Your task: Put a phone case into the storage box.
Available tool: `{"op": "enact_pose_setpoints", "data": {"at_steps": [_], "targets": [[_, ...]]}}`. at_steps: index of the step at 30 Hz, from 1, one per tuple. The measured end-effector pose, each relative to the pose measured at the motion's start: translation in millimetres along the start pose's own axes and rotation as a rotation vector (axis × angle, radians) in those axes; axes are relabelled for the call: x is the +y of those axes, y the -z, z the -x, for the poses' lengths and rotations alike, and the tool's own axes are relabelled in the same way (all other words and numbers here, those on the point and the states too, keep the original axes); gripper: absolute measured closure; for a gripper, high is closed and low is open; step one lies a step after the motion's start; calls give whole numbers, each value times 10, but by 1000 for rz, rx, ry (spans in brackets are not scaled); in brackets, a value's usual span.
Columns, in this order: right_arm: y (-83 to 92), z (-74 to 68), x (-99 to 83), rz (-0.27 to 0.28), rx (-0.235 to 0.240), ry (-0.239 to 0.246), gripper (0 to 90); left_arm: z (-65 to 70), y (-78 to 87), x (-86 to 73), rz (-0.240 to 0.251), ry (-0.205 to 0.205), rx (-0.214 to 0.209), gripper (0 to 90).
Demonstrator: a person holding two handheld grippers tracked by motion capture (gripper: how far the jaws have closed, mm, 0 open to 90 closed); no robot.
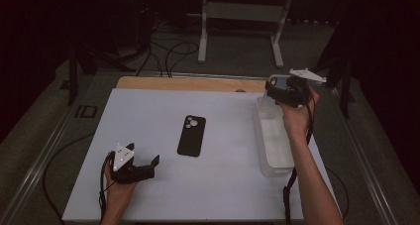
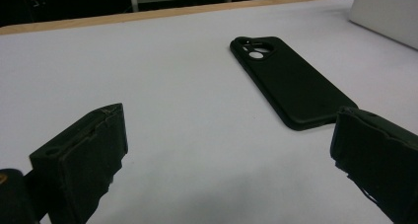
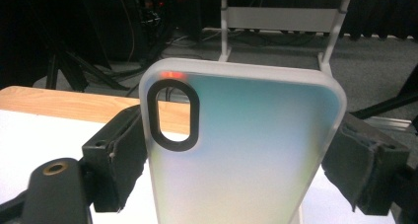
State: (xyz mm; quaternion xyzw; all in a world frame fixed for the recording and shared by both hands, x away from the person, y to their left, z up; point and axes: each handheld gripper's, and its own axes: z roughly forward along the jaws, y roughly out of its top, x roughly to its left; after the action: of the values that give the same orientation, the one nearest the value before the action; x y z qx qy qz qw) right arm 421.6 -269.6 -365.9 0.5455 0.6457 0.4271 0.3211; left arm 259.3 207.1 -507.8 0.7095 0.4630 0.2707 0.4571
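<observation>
Here the right gripper [image 1: 286, 92] is clamping a clear phone case [image 3: 236, 150] over the bin [image 1: 274, 161] at the table's right edge; the left gripper [image 1: 146, 166] is gaping near the black case [image 1: 191, 135], which probably needs grasping next.

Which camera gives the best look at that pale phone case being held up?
The right gripper view: the translucent case stands large between the right gripper's jaws, its oval camera cutout plain. In the high view it is a small pale shape at that gripper, above the clear bin.
</observation>
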Motion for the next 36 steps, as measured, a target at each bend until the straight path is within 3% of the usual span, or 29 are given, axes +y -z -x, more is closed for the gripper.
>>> {"op": "enact_pose_setpoints", "data": {"at_steps": [6,22,36], "targets": [[-65,42,-60,-25,-6,-16,167,3,-2,-1,-2,-2,0,12],[-294,1,-251,-120,-55,48,167,3,-1,-1,-1,-1,0,12],[-442,24,-375,-194,-73,44,166,4,-2,-2,-3,-2,-1,13]]}}
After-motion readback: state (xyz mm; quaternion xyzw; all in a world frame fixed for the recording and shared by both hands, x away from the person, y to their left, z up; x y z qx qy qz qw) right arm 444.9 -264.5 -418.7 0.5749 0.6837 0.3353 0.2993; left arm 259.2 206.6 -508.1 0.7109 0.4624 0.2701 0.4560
